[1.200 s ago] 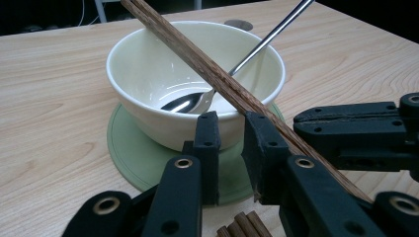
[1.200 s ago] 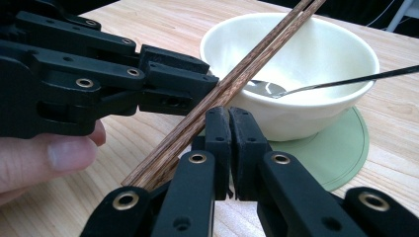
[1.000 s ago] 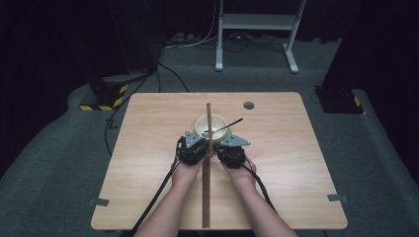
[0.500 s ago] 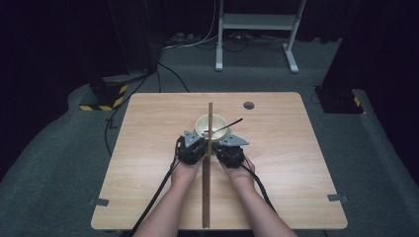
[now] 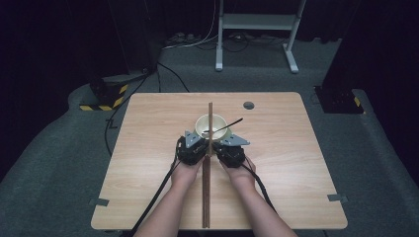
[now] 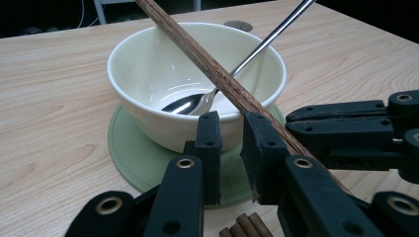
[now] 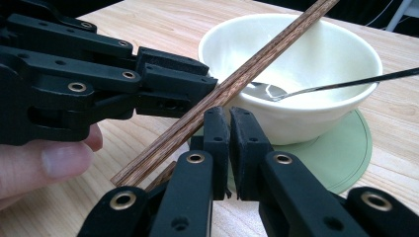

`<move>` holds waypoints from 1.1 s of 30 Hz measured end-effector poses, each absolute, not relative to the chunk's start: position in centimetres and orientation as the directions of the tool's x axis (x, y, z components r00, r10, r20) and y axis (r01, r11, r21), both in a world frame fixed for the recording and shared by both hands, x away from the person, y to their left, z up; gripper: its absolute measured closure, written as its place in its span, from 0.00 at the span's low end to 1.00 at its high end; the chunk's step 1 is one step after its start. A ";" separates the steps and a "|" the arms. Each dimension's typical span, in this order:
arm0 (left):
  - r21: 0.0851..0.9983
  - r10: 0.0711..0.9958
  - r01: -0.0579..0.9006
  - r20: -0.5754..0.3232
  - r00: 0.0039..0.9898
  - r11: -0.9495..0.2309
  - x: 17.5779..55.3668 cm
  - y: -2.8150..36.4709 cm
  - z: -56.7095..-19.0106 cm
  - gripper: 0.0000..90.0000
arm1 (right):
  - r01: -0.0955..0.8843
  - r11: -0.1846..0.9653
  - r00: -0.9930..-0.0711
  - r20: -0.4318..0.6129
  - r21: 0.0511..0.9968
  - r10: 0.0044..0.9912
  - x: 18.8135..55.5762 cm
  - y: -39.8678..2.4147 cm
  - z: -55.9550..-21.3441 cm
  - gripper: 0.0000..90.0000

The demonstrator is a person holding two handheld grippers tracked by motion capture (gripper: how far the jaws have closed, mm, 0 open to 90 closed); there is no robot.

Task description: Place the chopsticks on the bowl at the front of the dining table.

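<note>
Just plain cream bowl (image 6: 148, 74), unmarked.

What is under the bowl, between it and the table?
A round green coaster lies between the cream bowl and the wooden table, plain in the left gripper view.

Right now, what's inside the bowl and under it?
Inside the bowl: a metal spoon, handle leaning over the rim. A wooden chopstick lies across the top. Underneath: a green coaster, its middle hidden by the bowl.
</note>
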State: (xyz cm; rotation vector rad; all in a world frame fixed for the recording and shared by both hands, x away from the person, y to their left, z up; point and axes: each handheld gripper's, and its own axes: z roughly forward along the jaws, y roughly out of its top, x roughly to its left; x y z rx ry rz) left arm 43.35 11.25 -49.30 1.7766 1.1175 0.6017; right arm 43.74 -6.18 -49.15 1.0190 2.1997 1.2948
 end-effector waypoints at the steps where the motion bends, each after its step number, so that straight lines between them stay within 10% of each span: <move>1: 0.887 0.882 0.431 -0.066 0.467 -0.162 43.3 11.2 -49.3 0.86 | 0.390 0.306 -0.658 0.031 0.869 0.752 43.7 -6.2 -49.2 0.95; 19: 0.901 0.843 0.340 0.049 0.536 -0.269 35.6 12.5 -49.9 0.72 | 0.343 0.302 -0.631 -0.020 0.889 0.776 41.1 -8.6 -49.4 0.90; 33: 0.898 0.835 0.331 0.068 0.545 -0.289 36.4 11.5 -49.6 0.74 | 0.348 0.293 -0.630 -0.010 0.891 0.777 41.3 -8.8 -49.6 0.90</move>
